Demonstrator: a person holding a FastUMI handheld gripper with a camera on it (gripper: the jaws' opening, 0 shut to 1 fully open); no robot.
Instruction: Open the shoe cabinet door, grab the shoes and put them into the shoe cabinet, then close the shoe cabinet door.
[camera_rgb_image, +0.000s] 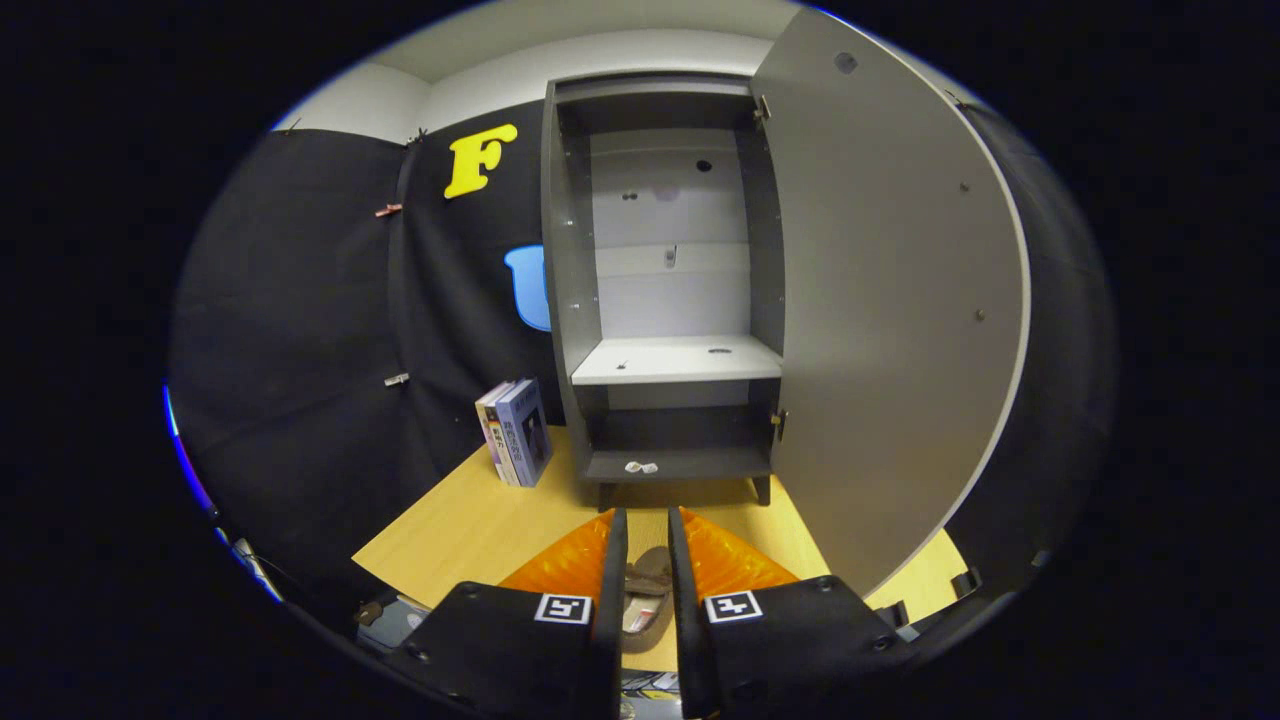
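Observation:
The shoe cabinet (570, 300) stands on the wooden table (480, 520), beyond my fingers. Its door (890, 300) is swung wide open to the right. Inside is a white middle shelf (675, 360), and below it a dark bottom shelf (680, 462) holding two small pale bits. My gripper (647, 520) is low in front of the cabinet, with its narrow gap aimed at the bottom opening. A brown shoe (645, 595) with a tan insole fills that gap, and both fingers press on its sides. The fingers hide the shoe's outer flanks.
Two upright books (518, 432) lean against the black cloth wall just left of the cabinet. The open door blocks the space to the right of the fingers. Bare tabletop lies between the books and the fingers. Small items sit at the table's near left corner (385, 615).

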